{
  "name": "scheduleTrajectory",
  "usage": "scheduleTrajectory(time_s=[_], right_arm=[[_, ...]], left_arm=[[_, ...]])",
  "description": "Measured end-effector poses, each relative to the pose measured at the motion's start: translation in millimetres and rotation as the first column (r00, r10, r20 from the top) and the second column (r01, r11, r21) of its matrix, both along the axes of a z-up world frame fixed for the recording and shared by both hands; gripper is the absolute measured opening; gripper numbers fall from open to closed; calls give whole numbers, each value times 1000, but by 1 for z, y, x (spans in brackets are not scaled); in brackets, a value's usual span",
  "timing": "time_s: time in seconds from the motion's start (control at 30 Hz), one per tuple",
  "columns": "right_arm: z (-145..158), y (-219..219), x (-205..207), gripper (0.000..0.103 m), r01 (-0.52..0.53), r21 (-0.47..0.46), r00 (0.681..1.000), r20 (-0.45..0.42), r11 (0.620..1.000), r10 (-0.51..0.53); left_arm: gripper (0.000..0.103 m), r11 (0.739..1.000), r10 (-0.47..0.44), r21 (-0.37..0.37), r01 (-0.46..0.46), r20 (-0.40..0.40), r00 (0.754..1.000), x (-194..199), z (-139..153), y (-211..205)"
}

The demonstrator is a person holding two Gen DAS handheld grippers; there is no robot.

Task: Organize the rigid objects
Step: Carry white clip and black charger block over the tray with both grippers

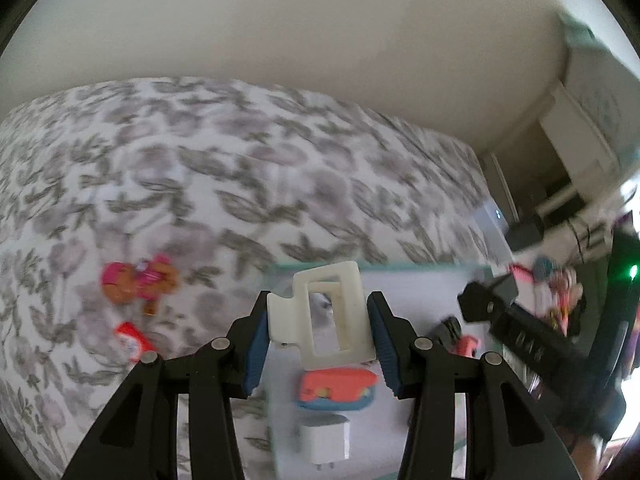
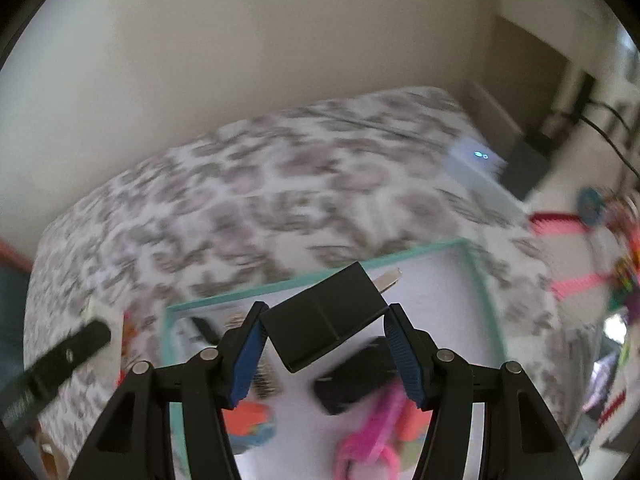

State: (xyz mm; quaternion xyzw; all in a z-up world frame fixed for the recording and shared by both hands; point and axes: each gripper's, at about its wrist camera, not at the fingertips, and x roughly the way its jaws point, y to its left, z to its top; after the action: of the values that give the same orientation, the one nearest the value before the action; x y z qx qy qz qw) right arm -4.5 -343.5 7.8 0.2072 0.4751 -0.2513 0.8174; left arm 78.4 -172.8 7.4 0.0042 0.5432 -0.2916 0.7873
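Left gripper point(image 1: 318, 334) clamps white hair claw point(image 1: 324, 316); right gripper point(image 2: 324, 354) clamps black charger point(image 2: 326, 322) (prongs up)

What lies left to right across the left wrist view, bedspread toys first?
Pink-and-brown toy figure → red-and-white packet → white hair claw held in the left tongs → right tongs.

Floral bed point(image 1: 200, 168) carries teal-rimmed tray point(image 2: 476, 264), pink toy point(image 1: 138, 280)

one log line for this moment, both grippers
left gripper: shut on white hair clip | right gripper: shut on black charger | both above teal-rimmed tray
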Motion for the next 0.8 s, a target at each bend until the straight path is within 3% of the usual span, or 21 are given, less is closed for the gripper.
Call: scheduleTrajectory(time_s=[0.33, 0.8], right_arm=[[-11, -46, -33, 62, 143, -6, 989, -42, 990, -143], [-42, -51, -34, 62, 145, 35, 984, -107, 989, -141]], left_arm=[[49, 991, -97, 86, 99, -29, 995, -21, -27, -42], [49, 983, -102, 146, 109, -58, 993, -23, -48, -51]])
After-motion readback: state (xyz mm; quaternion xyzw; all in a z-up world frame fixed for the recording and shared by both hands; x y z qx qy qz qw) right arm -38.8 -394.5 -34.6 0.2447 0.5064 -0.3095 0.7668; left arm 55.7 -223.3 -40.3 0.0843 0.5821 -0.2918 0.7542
